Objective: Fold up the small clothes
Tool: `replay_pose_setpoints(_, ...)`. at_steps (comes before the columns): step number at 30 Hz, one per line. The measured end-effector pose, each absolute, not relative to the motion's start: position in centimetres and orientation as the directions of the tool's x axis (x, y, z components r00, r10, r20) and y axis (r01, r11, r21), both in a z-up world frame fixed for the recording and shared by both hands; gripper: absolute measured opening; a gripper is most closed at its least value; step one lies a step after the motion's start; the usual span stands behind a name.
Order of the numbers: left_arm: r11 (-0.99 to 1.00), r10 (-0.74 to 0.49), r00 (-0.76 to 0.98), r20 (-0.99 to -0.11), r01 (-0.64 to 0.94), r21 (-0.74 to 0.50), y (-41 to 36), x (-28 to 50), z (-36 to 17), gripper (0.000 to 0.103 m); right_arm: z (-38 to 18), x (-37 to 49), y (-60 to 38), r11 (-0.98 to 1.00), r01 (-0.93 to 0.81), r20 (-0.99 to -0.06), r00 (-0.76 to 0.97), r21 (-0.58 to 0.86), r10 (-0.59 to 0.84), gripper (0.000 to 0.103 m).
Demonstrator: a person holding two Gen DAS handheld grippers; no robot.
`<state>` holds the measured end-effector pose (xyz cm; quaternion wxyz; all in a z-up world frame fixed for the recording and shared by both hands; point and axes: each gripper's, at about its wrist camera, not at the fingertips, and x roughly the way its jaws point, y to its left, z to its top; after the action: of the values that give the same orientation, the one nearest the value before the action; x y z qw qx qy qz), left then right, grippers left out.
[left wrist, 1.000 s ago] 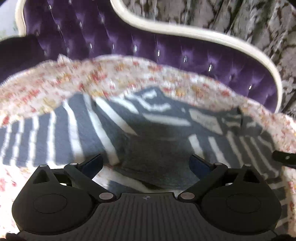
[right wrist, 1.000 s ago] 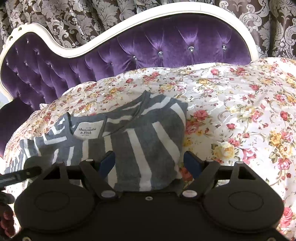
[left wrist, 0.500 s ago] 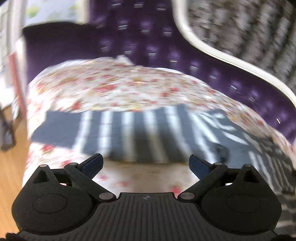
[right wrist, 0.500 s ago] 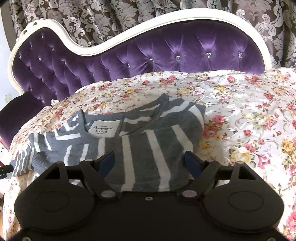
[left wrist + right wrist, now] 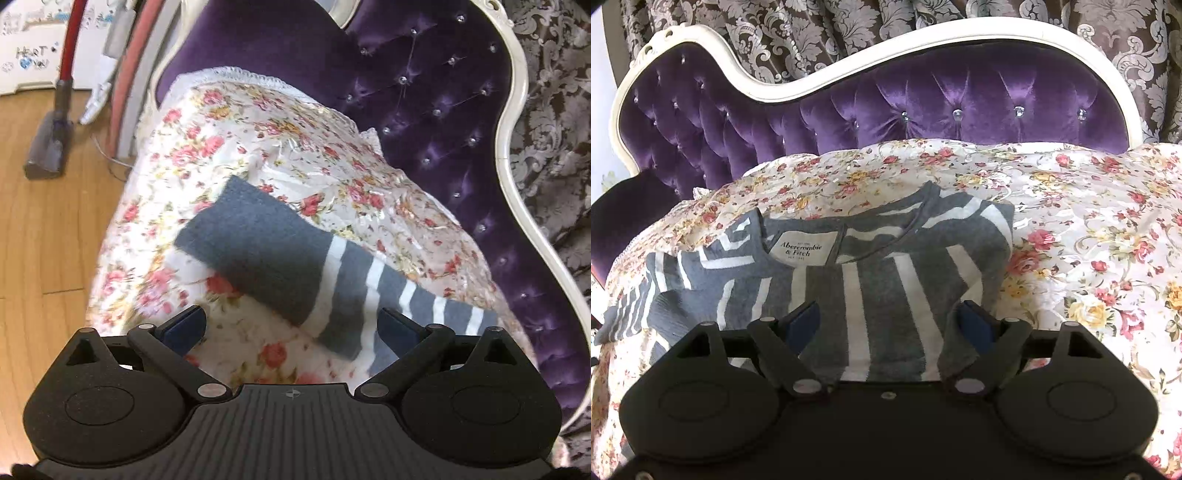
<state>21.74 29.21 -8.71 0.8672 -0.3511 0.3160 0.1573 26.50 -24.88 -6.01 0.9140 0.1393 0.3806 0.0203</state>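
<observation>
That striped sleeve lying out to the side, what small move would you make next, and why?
Probably lower the open left gripper onto the sleeve near its plain grey cuff: the sleeve lies flat, unfolded on the floral cover, and nothing sits between the jaws.

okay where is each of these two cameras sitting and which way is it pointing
Left wrist: sits on the left gripper, angled down at the sweater's sleeve near the sofa's end; wood floor beyond. Only its open fingers show.
Right wrist: sits on the right gripper, angled down at the sweater's body, purple backrest behind. Only its open fingers show.
Shared: the striped sweater, floral cover, purple sofa.
</observation>
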Motion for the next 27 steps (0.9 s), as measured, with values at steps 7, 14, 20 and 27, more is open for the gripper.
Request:
replay_pose_setpoints(7, 0.721, 0.089, 0.754, -0.651, -0.499, -0.48, 29.7, 23.1, -9.1, 0.101, -6.2, 26.4, -24.5, 0.966, 0.058, -0.693, 0.707, 0.254, 0.139, 0.086)
replay_pose_setpoints(14, 0.697, 0.076, 0.798, -0.598, -0.471, -0.541, 30.8, 23.7, -9.3, 0.075, -6.1, 26.5, -24.5, 0.965, 0.061, -0.692, 0.708, 0.257, 0.14, 0.087)
replay_pose_setpoints(20, 0.701, 0.12, 0.771, -0.625, -0.512, -0.496, 30.8, 23.5, -8.9, 0.012, -6.1, 26.4, -24.5, 0.966, 0.058, -0.693, 0.707, 0.253, 0.14, 0.087)
replay_pose_setpoints(27, 0.804, 0.166, 0.838, -0.519, -0.42, -0.421, 27.9, 22.2, -3.9, 0.01, -5.9, 26.4, -24.6, 0.963, 0.066, -0.697, 0.703, 0.263, 0.143, 0.087)
